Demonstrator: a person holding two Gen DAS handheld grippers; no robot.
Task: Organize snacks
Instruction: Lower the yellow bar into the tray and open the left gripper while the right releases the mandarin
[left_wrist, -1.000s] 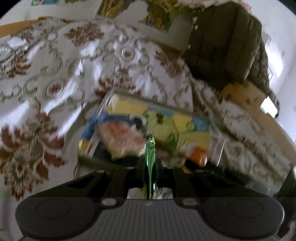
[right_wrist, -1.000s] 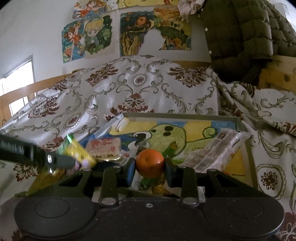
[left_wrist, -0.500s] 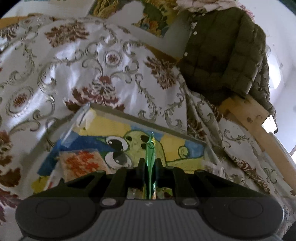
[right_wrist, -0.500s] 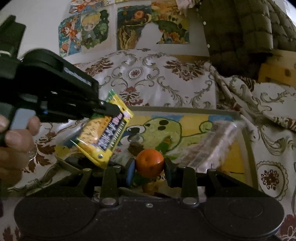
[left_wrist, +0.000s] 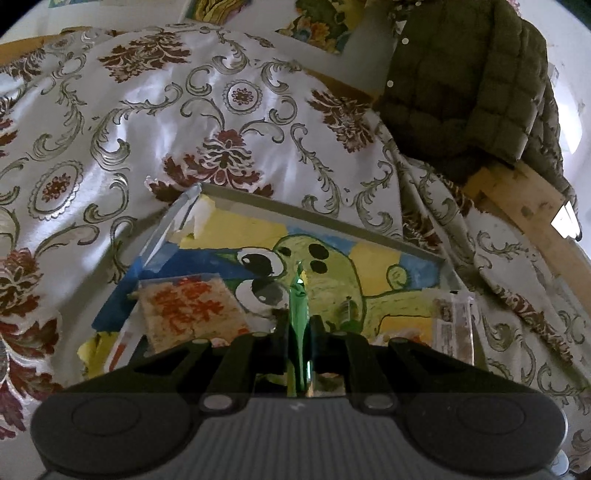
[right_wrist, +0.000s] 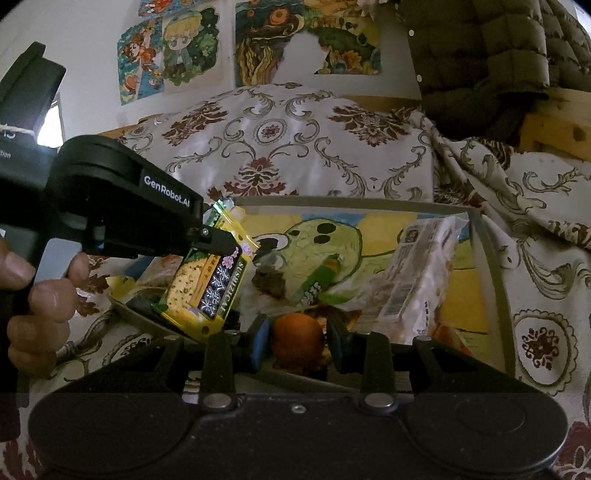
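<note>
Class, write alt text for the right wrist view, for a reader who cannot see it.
The right hand-held gripper holds an orange over a tray of snacks on a floral cloth. From the left, the left hand-held gripper dangles a yellow packet above the tray.

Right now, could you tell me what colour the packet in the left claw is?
Mostly yellow, with a black band and green edges: the packet shows best in the right wrist view.

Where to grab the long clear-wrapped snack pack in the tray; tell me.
Grip the long clear-wrapped snack pack across its narrow width near the raised upper end, coming from above. It leans tilted against the grey tray's right wall, so that end probably stands clearest of the other snacks.
</note>
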